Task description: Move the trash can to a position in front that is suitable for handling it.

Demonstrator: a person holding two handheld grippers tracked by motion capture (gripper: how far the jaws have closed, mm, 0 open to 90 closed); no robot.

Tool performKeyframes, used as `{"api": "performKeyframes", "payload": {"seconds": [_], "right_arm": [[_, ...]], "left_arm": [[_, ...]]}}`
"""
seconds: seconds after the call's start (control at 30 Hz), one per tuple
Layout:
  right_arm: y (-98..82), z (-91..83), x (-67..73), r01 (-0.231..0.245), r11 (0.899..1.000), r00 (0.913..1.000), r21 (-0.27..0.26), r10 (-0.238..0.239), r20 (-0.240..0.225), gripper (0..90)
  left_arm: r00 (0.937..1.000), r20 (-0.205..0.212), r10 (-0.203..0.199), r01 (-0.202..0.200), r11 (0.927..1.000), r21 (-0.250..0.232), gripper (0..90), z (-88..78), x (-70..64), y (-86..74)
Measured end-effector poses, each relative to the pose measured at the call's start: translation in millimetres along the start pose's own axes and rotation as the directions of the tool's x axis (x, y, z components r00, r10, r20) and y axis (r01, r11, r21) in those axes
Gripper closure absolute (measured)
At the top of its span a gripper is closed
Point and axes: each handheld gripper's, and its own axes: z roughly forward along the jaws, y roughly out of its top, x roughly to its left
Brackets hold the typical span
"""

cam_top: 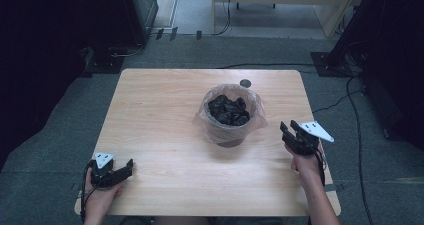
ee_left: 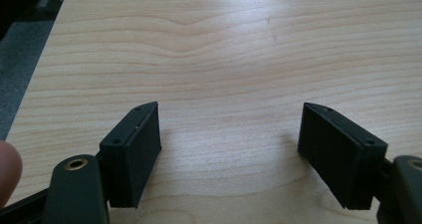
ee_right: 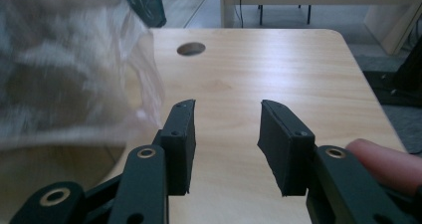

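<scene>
- A small bin [cam_top: 230,127] stands upright near the middle of the table [cam_top: 160,120], lined with a clear plastic bag [cam_top: 207,116] whose rim is folded out over the edge; crumpled black material [cam_top: 228,110] fills the inside.
- The right claw [cam_top: 289,130] hovers just beside the bag's right side, jaws partly apart with nothing between them; in the right gripper view the clear film [ee_right: 74,74] lies just left of its left jaw.
- The left claw [cam_top: 125,169] sits well apart at the near left corner, jaws wide, empty over bare wood.
- Judged step: approach to the bag rim. Next, the right claw must shift toward the film and pinch it.
</scene>
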Motion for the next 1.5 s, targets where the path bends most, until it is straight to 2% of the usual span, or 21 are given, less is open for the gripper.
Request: {"api": "performKeyframes", "payload": {"seconds": [0.1,0.13,0.23,0.33,0.37,0.5,0.6,0.7,0.8,0.93,0.97,1.0,1.13,1.2,1.23,1.3,1.33,1.37,1.4,1.47,1.5], "right_arm": [[9.2,12.2,2.4,-0.028,1.0,0.9995,0.006,0.028,0.017,60.3],[18.6,24.3,4.0,-0.063,0.998,0.997,0.03,0.061,0.048,60.2],[26.2,35.5,5.4,-0.102,0.993,0.9942,0.05,0.1,0.04,60.1],[36.0,58.0,13.8,-0.053,0.994,0.9958,0.093,0.046,0.08,62.9],[37.9,62.8,16.5,-0.044,0.994,0.9954,0.103,0.035,0.089,64.1],[43.3,76.9,22.6,-0.054,0.992,0.9965,0.111,0.047,0.069,70.7],[47.2,84.6,26.8,-0.077,0.991,0.9965,0.11,0.073,0.04,73.7],[49.8,92.6,32.8,-0.07,0.99,0.9976,0.126,0.069,0.006,75.5],[50.2,101.0,37.9,-0.053,0.989,0.9985,0.139,0.055,-0.007,75.7],[48.8,105.8,42.3,-0.098,0.987,0.9943,0.131,0.102,-0.029,75.7],[48.8,105.8,42.3,-0.098,0.987,0.9943,0.131,0.102,-0.029,75.7],[47.9,107.1,45.0,-0.099,0.987,0.9933,0.126,0.105,-0.047,75.6],[45.8,107.7,50.5,-0.096,0.986,0.9927,0.134,0.105,-0.059,75.6],[44.9,107.1,53.3,-0.101,0.986,0.9916,0.135,0.111,-0.068,75.7],[44.4,106.8,55.0,-0.106,0.985,0.9905,0.137,0.117,-0.072,75.8],[43.6,105.9,58.2,-0.101,0.986,0.9909,0.135,0.112,-0.075,78.8],[43.4,105.5,59.1,-0.1,0.986,0.9909,0.136,0.111,-0.076,78.8],[43.3,105.5,59.6,-0.097,0.986,0.9909,0.138,0.109,-0.079,78.9],[43.2,105.4,60.2,-0.097,0.985,0.9908,0.139,0.109,-0.08,79.3],[42.8,105.1,60.9,-0.09,0.986,0.9914,0.142,0.102,-0.082,80.2],[42.8,105.1,60.9,-0.09,0.986,0.9914,0.142,0.102,-0.082,80.2]], "left_arm": [[1.0,-0.001,-0.001,0.001,1.0,0.0,23.2,0.1,0.0,0.1],[1.0,-0.001,-0.001,0.001,1.0,0.004,21.3,0.5,0.0,0.4],[1.0,0.0,-0.001,0.001,1.0,0.007,19.5,2.1,-1.8,1.7],[1.0,-0.006,-0.003,0.003,1.0,0.003,21.0,4.0,-6.0,4.1],[0.9999,-0.01,-0.008,0.008,1.0,0.002,25.2,4.8,-7.3,5.6],[0.9991,-0.035,-0.023,0.023,0.9997,-0.001,37.9,7.4,-12.5,11.5],[0.999,-0.024,-0.036,0.036,0.9991,-0.021,43.0,10.1,-21.2,23.3],[0.9987,-0.008,-0.051,0.051,0.9981,-0.036,46.9,11.7,-26.5,31.6],[0.9977,0.024,-0.063,0.064,0.9955,-0.07,51.2,14.9,-42.0,50.5],[0.996,0.081,-0.037,0.045,0.9942,-0.098,54.5,19.4,-64.5,72.4],[0.996,0.081,-0.037,0.045,0.9942,-0.098,55.4,19.4,-64.5,72.4],[0.9947,0.102,-0.014,0.026,0.9928,-0.117,56.4,21.9,-77.7,84.3],[0.9892,0.143,0.033,-0.013,0.9903,-0.139,60.8,30.9,-104.8,104.9],[0.9881,0.147,0.045,-0.025,0.9897,-0.141,63.0,34.2,-111.5,109.2],[0.9857,0.163,0.044,-0.02,0.9889,-0.147,64.1,41.1,-123.1,116.7],[0.9823,0.185,0.032,-0.005,0.9888,-0.149,66.0,48.0,-133.2,123.9],[0.9823,0.185,0.032,-0.005,0.9888,-0.149,67.8,48.0,-133.2,123.9],[0.9805,0.195,0.027,0.004,0.9875,-0.158,70.4,54.4,-142.8,131.0],[0.9805,0.195,0.027,0.004,0.9875,-0.158,73.1,54.4,-142.8,131.0],[0.9789,0.201,0.034,-0.001,0.9865,-0.164,76.6,64.4,-156.1,141.3],[0.9789,0.201,0.034,-0.001,0.9865,-0.164,77.9,64.4,-156.1,141.3]]}}
